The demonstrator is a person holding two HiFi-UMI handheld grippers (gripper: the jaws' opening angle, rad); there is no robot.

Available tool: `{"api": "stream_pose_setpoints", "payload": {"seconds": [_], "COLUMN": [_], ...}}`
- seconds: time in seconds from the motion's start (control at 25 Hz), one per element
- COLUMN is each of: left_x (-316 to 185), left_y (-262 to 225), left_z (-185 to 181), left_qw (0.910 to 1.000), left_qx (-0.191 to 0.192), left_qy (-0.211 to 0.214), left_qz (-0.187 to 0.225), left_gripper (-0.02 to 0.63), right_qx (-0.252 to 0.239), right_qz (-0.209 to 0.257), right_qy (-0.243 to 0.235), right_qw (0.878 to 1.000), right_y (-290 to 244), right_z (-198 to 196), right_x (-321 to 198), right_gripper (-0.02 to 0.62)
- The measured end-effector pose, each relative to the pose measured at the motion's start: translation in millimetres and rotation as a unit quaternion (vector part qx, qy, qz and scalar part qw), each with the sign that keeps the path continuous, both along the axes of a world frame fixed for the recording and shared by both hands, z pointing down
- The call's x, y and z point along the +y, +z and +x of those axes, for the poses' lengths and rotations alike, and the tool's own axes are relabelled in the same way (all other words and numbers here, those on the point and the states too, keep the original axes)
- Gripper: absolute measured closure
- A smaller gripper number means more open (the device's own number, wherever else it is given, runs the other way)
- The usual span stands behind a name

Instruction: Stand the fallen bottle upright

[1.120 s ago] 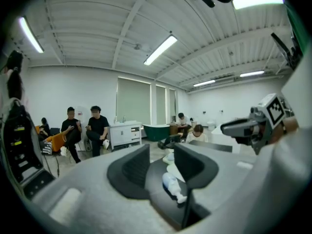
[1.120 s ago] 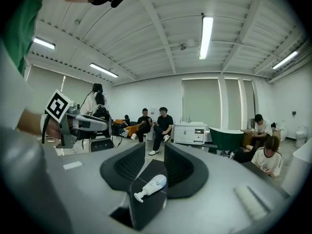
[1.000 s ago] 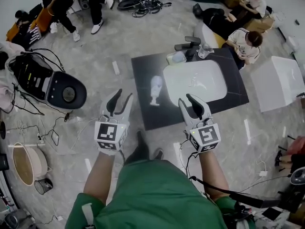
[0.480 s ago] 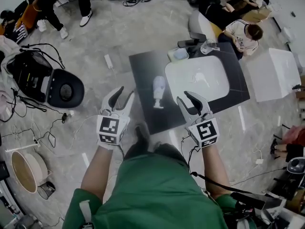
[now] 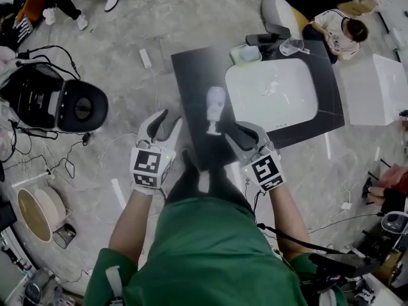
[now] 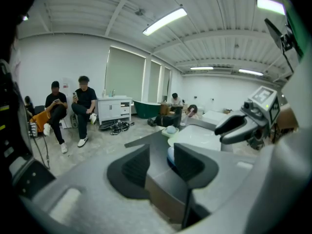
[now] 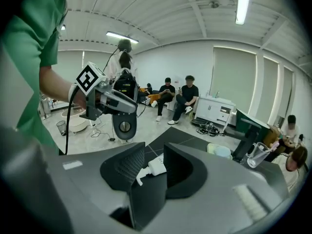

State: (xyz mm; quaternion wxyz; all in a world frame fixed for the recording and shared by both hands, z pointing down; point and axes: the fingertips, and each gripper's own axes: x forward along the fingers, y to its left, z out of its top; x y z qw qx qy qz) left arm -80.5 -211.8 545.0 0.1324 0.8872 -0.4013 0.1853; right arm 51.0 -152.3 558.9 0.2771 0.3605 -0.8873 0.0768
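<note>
A white pump bottle (image 5: 215,109) lies on its side on the dark countertop (image 5: 191,75), left of the white sink basin (image 5: 299,116), with its pump end toward me. My right gripper (image 5: 237,132) is open just right of the pump end, nothing between its fingers. In the right gripper view the bottle (image 7: 157,165) shows in the gap between the open jaws (image 7: 153,168), farther off. My left gripper (image 5: 164,126) is open at the counter's left front corner. In the left gripper view only a sliver of the bottle (image 6: 170,156) shows past the open gripper (image 6: 162,165).
A black faucet (image 5: 268,34), a pale dish (image 5: 247,54) and a clear cup (image 5: 292,45) stand behind the basin. A white box (image 5: 376,88) is at the right. A black device (image 5: 64,104) and cables lie on the floor at left. People sit at the far side.
I have stepped closer to the counter. Both grippers moved forward, and the right one now reaches over the front edge beside the bottle's pump end. The bottle has not moved.
</note>
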Motion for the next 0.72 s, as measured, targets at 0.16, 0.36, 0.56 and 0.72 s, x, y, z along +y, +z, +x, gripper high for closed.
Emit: {"api": "stream_pose_setpoints", "payload": {"seconds": [0.16, 0.36, 0.56, 0.72], "left_x": [4.1, 5.8, 5.1, 5.5], "left_y": [20.4, 47.3, 62.6, 69.8], "left_z": [9.3, 15.7, 23.5, 21.1], "left_qw": [0.9997, 0.9983, 0.9974, 0.9959], "left_qx": [-0.010, -0.027, -0.025, -0.011], "left_qy": [-0.004, -0.017, -0.023, -0.039], "left_qz": [-0.020, -0.049, -0.064, -0.081], "left_gripper": [0.451, 0.451, 0.451, 0.451], "right_qx": [0.021, 0.036, 0.040, 0.034], "right_qz": [-0.020, -0.043, -0.075, -0.102], "right_qy": [-0.042, -0.096, -0.122, -0.139], "right_qw": [0.999, 0.994, 0.989, 0.984], "right_y": [32.0, 64.4, 101.3, 127.2], "right_z": [2.3, -1.9, -5.6, -11.4], "right_x": [-2.9, 2.7, 5.9, 11.1], "right_gripper": [0.480, 0.480, 0.481, 0.482]}}
